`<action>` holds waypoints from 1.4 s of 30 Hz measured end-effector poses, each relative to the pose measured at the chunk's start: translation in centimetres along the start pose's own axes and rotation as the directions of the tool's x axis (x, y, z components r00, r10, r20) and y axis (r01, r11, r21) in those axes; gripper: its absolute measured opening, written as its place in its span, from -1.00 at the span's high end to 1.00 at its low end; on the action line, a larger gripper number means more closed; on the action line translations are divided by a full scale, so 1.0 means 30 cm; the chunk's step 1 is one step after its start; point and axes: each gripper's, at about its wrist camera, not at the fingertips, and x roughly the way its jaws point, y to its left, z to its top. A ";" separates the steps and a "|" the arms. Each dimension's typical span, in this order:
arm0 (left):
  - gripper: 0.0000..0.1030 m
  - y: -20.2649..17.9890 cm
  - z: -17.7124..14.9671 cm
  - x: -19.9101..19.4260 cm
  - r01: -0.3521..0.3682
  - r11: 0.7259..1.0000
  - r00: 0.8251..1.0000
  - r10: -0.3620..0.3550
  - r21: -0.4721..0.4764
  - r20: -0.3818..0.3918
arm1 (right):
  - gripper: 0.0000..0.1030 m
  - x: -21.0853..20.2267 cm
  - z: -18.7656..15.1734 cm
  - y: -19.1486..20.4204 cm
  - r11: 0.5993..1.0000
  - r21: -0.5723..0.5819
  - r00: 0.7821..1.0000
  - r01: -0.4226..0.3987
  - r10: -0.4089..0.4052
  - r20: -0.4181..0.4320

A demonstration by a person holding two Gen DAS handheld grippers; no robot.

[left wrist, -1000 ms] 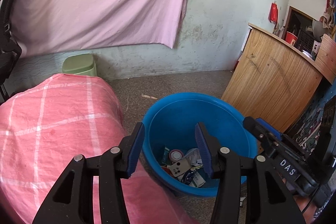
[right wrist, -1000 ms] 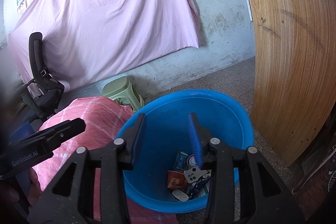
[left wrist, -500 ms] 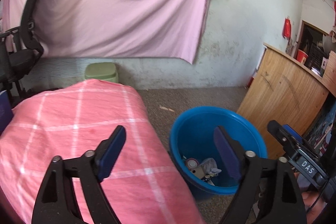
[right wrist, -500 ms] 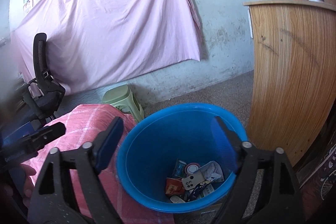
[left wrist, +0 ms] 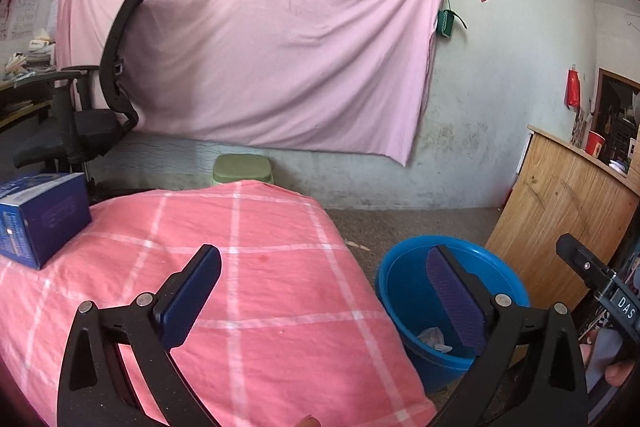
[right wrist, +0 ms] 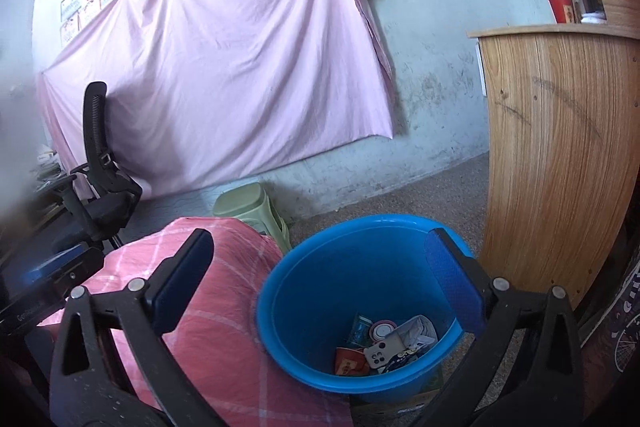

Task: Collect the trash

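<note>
A blue tub (left wrist: 404,291) (right wrist: 332,275) stands on the floor beside a table under a pink checked cloth (left wrist: 260,267) (right wrist: 224,307). In its bottom lies trash (right wrist: 384,343): crumpled paper (left wrist: 432,337), wrappers, a small round lid. My left gripper (left wrist: 322,255) hangs over the table's right edge, its jaws opening wide with nothing between them. My right gripper (right wrist: 320,235) is open and empty above the tub's near rim. A dark blue box (left wrist: 40,219) rests on the cloth at the far left.
A curved wooden counter (left wrist: 560,207) (right wrist: 560,147) rises just right of the tub. A green plastic stool (left wrist: 242,167) (right wrist: 248,203) sits behind the table, with a black office chair (left wrist: 92,119) to the left. A pink sheet covers the back wall.
Both grippers spread their jaws from half shut to wide. The left view swung left from over the tub to over the table, bringing the blue box into sight. The right gripper rose slightly.
</note>
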 end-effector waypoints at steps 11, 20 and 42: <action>-0.97 0.037 -0.042 -0.238 -0.059 0.997 0.993 0.053 0.046 0.107 | -1.00 -0.183 -0.041 0.105 0.999 -0.041 0.997 -0.015 0.018 0.069; -0.97 0.091 -0.084 -0.416 -0.078 0.996 0.985 0.068 0.053 0.157 | -1.00 -0.354 -0.075 0.195 0.995 -0.095 0.989 0.005 0.009 0.146; -0.97 0.281 -0.256 -0.804 -0.106 0.994 0.978 0.099 0.029 0.185 | -1.00 -0.703 -0.271 0.431 0.986 -0.168 0.987 -0.001 0.028 0.156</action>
